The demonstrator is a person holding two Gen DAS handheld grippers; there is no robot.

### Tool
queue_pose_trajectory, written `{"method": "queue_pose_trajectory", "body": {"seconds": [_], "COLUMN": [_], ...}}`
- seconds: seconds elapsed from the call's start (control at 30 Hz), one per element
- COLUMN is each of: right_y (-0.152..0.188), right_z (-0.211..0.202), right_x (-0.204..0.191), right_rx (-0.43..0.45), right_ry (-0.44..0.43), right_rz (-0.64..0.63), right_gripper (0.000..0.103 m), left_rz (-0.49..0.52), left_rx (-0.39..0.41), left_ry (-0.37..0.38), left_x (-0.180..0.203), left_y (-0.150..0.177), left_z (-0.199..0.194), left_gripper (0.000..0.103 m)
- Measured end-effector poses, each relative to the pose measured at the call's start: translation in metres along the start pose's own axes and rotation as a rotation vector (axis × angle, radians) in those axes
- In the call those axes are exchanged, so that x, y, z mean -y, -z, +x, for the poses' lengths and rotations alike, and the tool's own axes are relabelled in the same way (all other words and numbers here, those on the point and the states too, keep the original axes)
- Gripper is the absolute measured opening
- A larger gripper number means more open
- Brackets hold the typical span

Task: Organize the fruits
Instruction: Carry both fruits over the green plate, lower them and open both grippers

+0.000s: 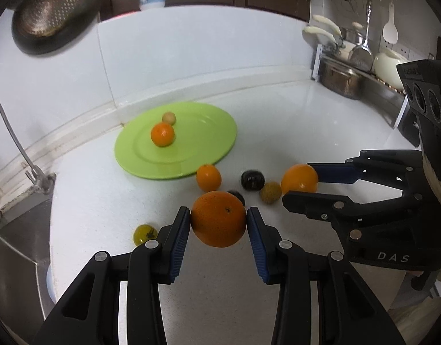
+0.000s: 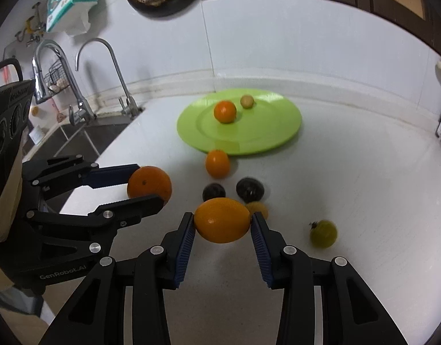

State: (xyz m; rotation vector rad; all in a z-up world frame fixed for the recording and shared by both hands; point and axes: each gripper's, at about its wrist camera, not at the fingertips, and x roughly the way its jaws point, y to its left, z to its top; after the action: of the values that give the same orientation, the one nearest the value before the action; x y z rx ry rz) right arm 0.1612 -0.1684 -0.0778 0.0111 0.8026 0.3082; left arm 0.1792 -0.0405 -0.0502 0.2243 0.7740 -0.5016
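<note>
Your left gripper (image 1: 218, 219) is clamped on an orange (image 1: 218, 219); your right gripper (image 2: 222, 220) pinches a lemon (image 2: 222, 220), seemingly by its ends. Both hang above the counter (image 2: 349, 172), short of the green plate (image 2: 277, 132). Tilt, and either could slip out.

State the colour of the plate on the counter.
Light green plate; it shows best in the right wrist view.

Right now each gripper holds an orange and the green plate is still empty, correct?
Not empty. The left wrist view shows the green plate already carrying a small orange and a small tan fruit. The rest stands: left gripper and right gripper each hold an orange.
</note>
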Motion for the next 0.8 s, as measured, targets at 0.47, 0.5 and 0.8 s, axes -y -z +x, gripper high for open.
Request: {"method": "queue_pose_trajectory", "body": {"seconds": [0.47,0.5,0.8], "right_y": [-0.046,-0.051,-0.093], "right_z": [-0.024,-0.025,-0.019], "right_x": [0.006,0.006,0.012], "right_rx": [0.135,0.148,0.205], "right_ry": [0.003,0.005,-0.018], "right_rz": [-0.014,-0.017,0.001], "right_gripper": [0.041,0.041,0.041], "left_rz": [-0.064,-0.066,-0.063], "left_rx": [0.114,0.118,0.170], "left_ry": [-0.056,-0.058,-0.086], "left_x": [-0.017,-0.020,-0.040], "left_y": [-0.039,-0.043,-0.072], "left_z": [-0.015,-0.015,-0.016], "left_gripper": [0.040,0.040,0.040]}}
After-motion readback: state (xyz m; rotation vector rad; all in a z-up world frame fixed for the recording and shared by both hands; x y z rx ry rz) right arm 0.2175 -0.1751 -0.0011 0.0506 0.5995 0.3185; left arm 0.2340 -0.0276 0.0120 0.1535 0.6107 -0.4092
